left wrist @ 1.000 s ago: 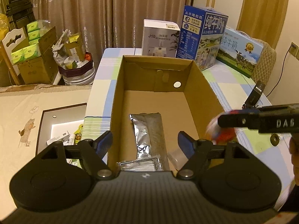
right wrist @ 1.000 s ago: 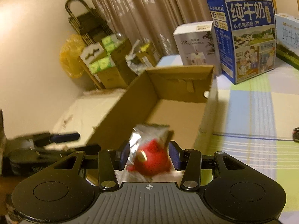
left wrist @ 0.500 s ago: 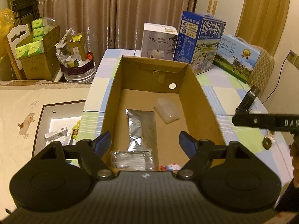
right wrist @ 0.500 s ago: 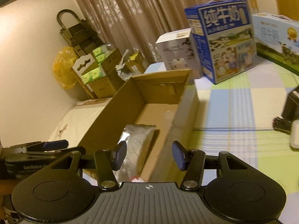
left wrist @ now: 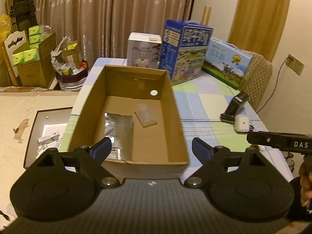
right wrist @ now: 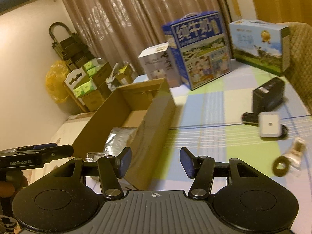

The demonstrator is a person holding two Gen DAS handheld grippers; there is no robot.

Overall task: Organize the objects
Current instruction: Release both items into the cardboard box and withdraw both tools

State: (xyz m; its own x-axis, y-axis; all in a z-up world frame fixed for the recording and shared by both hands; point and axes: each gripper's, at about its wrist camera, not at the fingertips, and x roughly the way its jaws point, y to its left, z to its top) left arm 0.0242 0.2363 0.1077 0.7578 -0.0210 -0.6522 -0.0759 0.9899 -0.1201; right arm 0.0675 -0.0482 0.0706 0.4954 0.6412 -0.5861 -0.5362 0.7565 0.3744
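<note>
An open cardboard box (left wrist: pixel 172 105) lies on the checked tablecloth. Inside it are a silver foil pouch (left wrist: pixel 119 130) and a small clear bag (left wrist: pixel 145 117). My left gripper (left wrist: pixel 152 149) hovers over the box's near end, its jaws opening wide with nothing gripped between them. My right gripper (right wrist: pixel 156 161) is open and empty, beside the box's right wall (right wrist: pixel 152 128). On the cloth to its right lie a white square device (right wrist: pixel 270 124), a small packet (right wrist: pixel 297 152) and a dark ring (right wrist: pixel 280 165).
Milk cartons (left wrist: pixel 185 50) and a white carton (left wrist: pixel 144 50) stand behind the box. A black case (right wrist: pixel 268 95) sits near the white device. A padded chair back (left wrist: pixel 255 78) is at the table's right edge. Stacked boxes (left wrist: pixel 33 64) crowd the floor at left.
The red item held in my right gripper a second ago is gone from it, and that gripper has swung right over the cloth. My left gripper backed away from the box and its jaws widened.
</note>
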